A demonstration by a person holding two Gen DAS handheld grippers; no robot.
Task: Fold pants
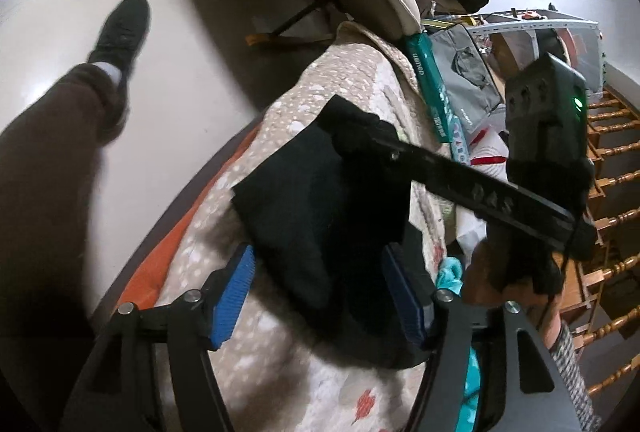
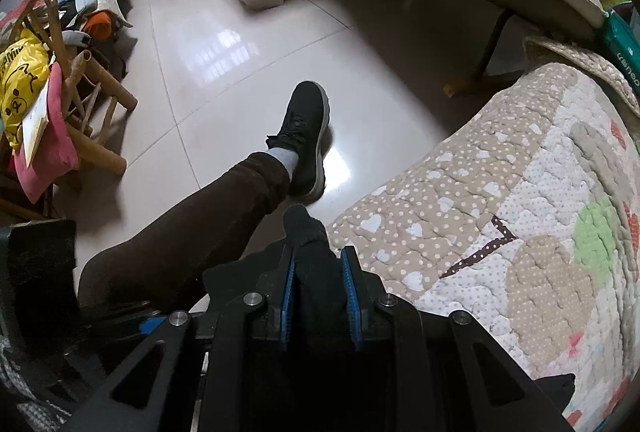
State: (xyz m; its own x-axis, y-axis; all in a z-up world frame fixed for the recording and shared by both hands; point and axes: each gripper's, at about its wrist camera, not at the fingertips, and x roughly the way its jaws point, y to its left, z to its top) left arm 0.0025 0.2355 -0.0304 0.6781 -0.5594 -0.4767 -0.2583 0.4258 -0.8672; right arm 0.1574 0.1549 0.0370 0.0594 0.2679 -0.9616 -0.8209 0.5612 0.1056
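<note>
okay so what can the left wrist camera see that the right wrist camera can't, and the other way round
Only the left wrist view shows the black pants spread on the quilt, the open left tongs, the right tongs from outside, and a wooden railing. Only the right wrist view shows cloth bunched between the pads of those tongs, and a wooden chair with a yellow bag. Both show the quilt, black shoe and tiled floor.
</note>
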